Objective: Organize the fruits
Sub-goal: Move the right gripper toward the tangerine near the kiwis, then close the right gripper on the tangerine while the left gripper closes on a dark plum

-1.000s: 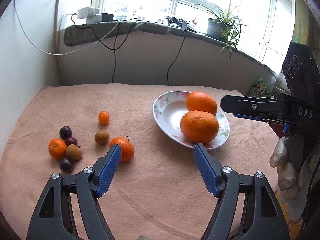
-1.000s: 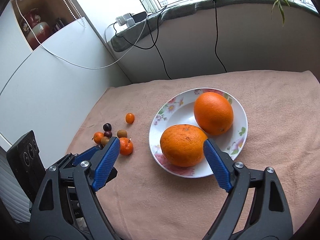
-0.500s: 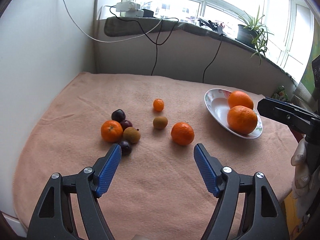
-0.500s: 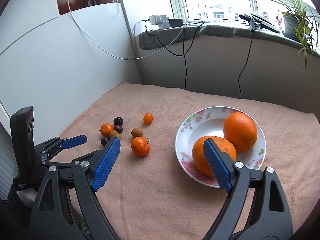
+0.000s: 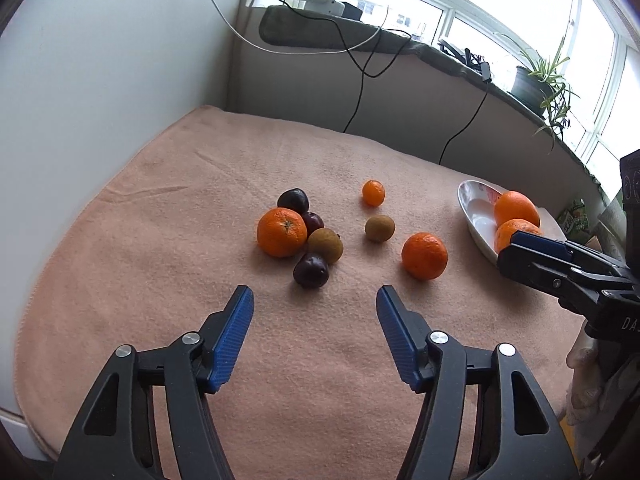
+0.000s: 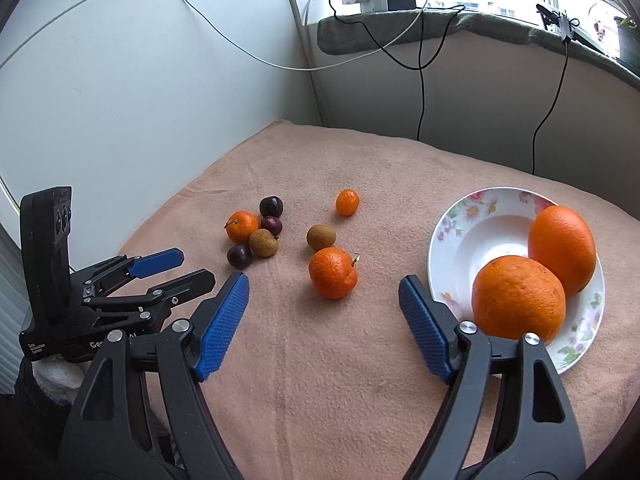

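Observation:
A cluster of small fruits lies on the pink cloth: a tangerine (image 5: 282, 232), dark plums (image 5: 311, 270) and a brown fruit (image 5: 325, 245). Apart from it lie another tangerine (image 5: 424, 255) (image 6: 333, 273), a brown fruit (image 5: 379, 228) and a tiny orange kumquat (image 5: 373, 193). A flowered plate (image 6: 460, 236) holds two big oranges (image 6: 518, 298). My left gripper (image 5: 314, 304) hovers just short of the cluster, jaws closing, nothing between them. My right gripper (image 6: 322, 294) hangs near the lone tangerine, jaws closing, empty too.
The pink cloth (image 5: 160, 240) ends at a white wall on the left and a low wall under the windowsill behind. Cables (image 6: 420, 80) hang from the sill. A potted plant (image 5: 536, 80) stands on the sill at right.
Both views have swung left, from the plate toward the small fruits. The blue pads of both grippers stand closer together than before.

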